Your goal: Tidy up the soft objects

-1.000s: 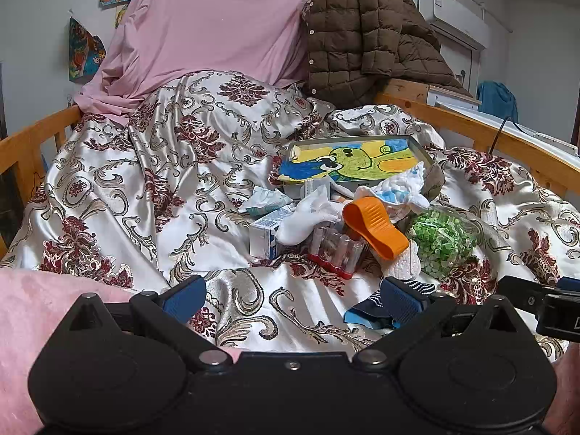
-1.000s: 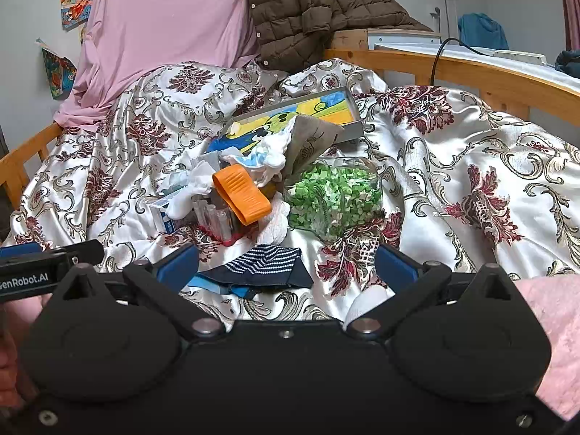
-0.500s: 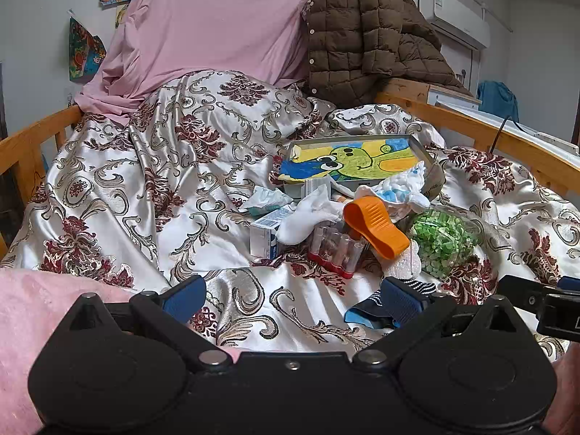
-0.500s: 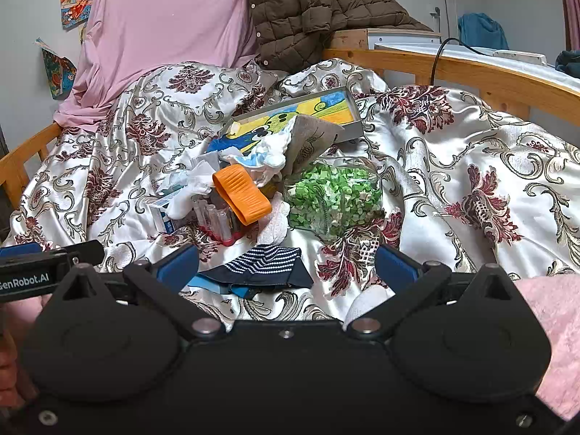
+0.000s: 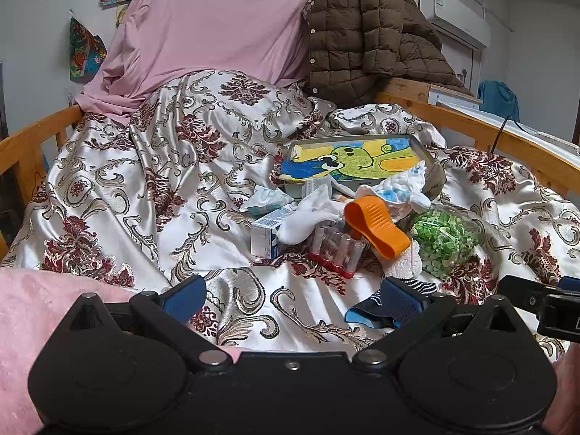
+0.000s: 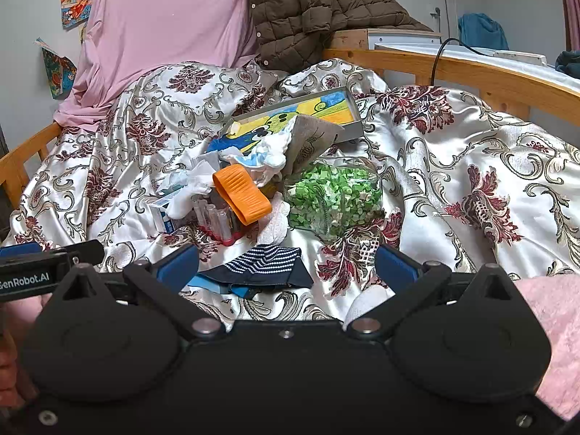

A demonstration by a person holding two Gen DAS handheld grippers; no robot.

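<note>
A pile of small things lies on the floral satin bedspread [image 5: 163, 188]. It holds a white sock [image 5: 308, 214], a white-and-blue sock [image 5: 398, 185], a navy striped sock [image 6: 264, 264] and a fuzzy white sock [image 5: 406, 262]. My left gripper [image 5: 290, 297] is open and empty, low on the near side of the pile. My right gripper [image 6: 286, 266] is open and empty; the navy striped sock lies between its fingers on the bed. The striped sock also shows in the left wrist view [image 5: 366, 308].
An orange clip [image 5: 377, 228], a jar of green beads [image 6: 333, 195], a rack of tubes [image 5: 337, 250], a small box [image 5: 266, 233] and a picture tin [image 5: 355, 159] sit in the pile. A brown jacket [image 5: 369, 36] and pink sheet [image 5: 217, 25] stand behind. Wooden rails [image 6: 471, 69] edge the bed.
</note>
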